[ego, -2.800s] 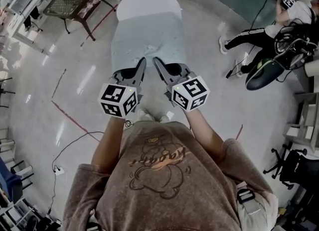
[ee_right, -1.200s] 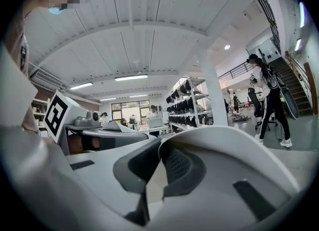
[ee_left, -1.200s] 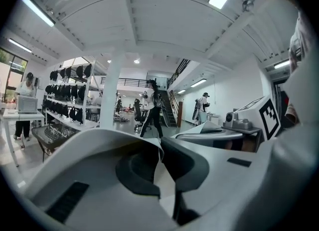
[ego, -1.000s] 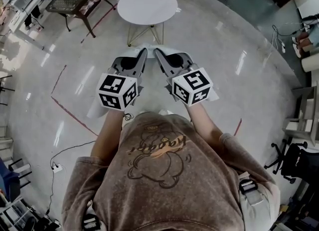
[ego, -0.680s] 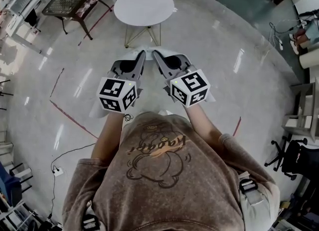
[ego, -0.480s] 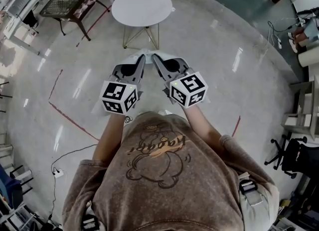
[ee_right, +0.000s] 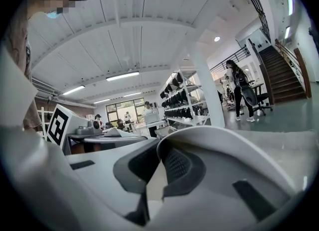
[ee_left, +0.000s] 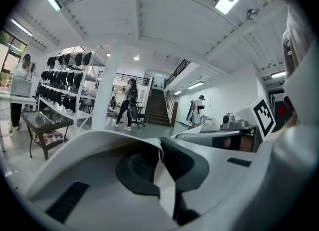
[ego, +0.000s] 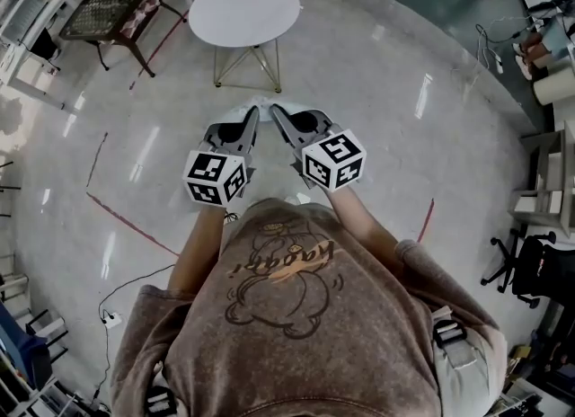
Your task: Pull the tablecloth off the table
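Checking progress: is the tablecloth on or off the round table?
Off: table is bare; tablecloth is pinched by left gripper and right gripper.

support: round white table [ego: 244, 9] | stands on: glossy floor [ego: 377, 119] | floor carries: red tape lines [ego: 130, 222], cable [ego: 137, 281]

Nearly all the tablecloth [ego: 262, 102] is hidden under the left claw [ego: 254, 114] and right claw [ego: 275, 111].
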